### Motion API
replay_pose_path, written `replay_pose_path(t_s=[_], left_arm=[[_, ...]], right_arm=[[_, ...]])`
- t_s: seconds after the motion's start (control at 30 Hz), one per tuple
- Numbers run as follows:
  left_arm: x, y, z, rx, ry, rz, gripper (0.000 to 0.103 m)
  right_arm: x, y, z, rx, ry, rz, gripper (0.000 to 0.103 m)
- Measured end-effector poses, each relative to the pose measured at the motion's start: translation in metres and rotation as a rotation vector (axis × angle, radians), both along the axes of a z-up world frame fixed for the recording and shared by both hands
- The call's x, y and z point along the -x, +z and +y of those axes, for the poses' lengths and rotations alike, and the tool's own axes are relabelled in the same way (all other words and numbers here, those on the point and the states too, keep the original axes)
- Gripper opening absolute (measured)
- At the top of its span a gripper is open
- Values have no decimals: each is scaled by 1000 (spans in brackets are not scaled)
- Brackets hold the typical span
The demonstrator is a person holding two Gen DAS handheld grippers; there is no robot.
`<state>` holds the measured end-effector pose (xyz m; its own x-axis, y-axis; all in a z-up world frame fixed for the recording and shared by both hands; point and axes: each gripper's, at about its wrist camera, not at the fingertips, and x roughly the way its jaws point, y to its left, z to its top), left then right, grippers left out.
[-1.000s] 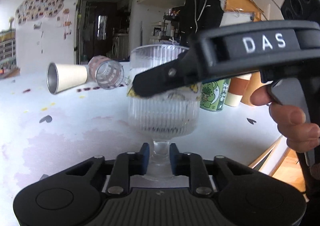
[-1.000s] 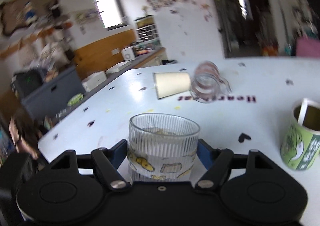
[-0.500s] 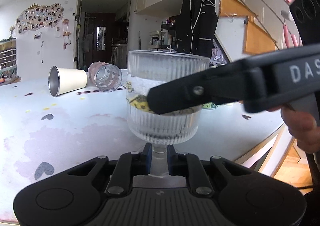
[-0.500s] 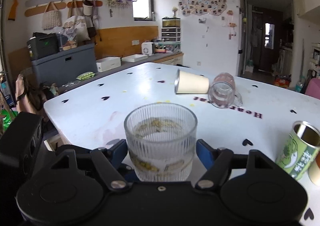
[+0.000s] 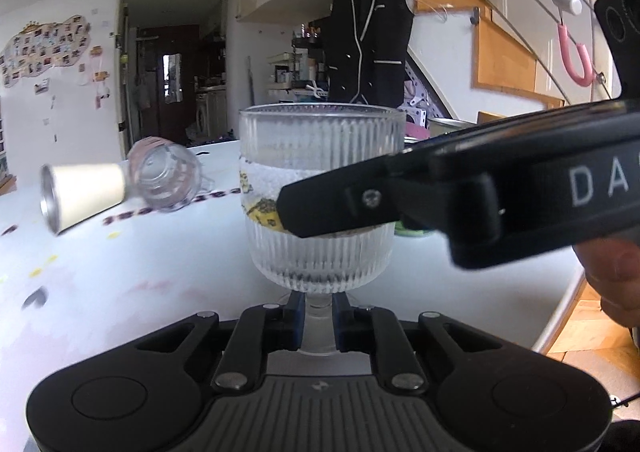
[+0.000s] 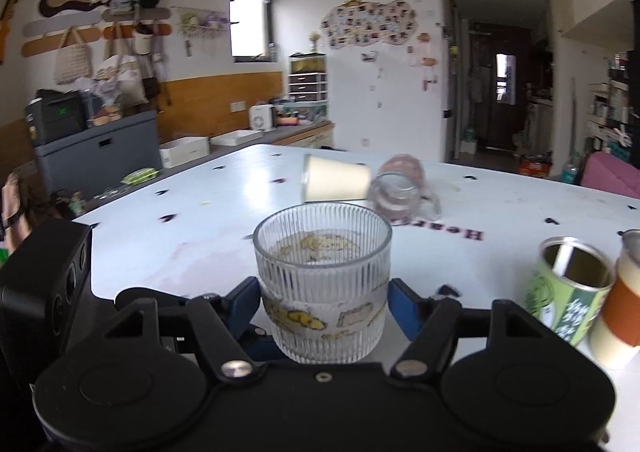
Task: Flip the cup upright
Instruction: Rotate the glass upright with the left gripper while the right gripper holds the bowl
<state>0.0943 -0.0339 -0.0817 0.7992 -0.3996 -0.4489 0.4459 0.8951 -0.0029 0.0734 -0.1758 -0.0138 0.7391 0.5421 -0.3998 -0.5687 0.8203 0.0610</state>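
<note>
"DA" reads on the right gripper [image 6: 322,300], rest cut off at right frame edge; table print blurred. Left gripper [image 5: 316,322] pinches the stem of the upright ribbed clear glass goblet [image 5: 320,192] at frame centre. Right gripper's blue pads [image 6: 402,306] flank the bowl; contact unclear.

The cup [image 5: 320,196] is clear ribbed glass; the surface [image 6: 224,236] is glossy white; the tin [image 6: 568,288] has a shiny metal inside.
</note>
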Motion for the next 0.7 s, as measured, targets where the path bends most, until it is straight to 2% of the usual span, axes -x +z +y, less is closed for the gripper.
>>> replay_pose_path(t_s=[0.17,0.33,0.67,0.7], left_arm=[[-29,1,-13,-3,-13,8,14],[-49,4,-12,61,-15,76,14],[-63,8,-23,48,-24,110,14],[-64,8,-25,45,-23,113,14]], right_arm=[[-26,-1,-11,-9,-71,-6,70],[-43,-4,-16,-18,-135,-12,71],[-47,-4,-20,-30,-210,-16,71],[-45,-4,-21,-32,-215,-20,74]])
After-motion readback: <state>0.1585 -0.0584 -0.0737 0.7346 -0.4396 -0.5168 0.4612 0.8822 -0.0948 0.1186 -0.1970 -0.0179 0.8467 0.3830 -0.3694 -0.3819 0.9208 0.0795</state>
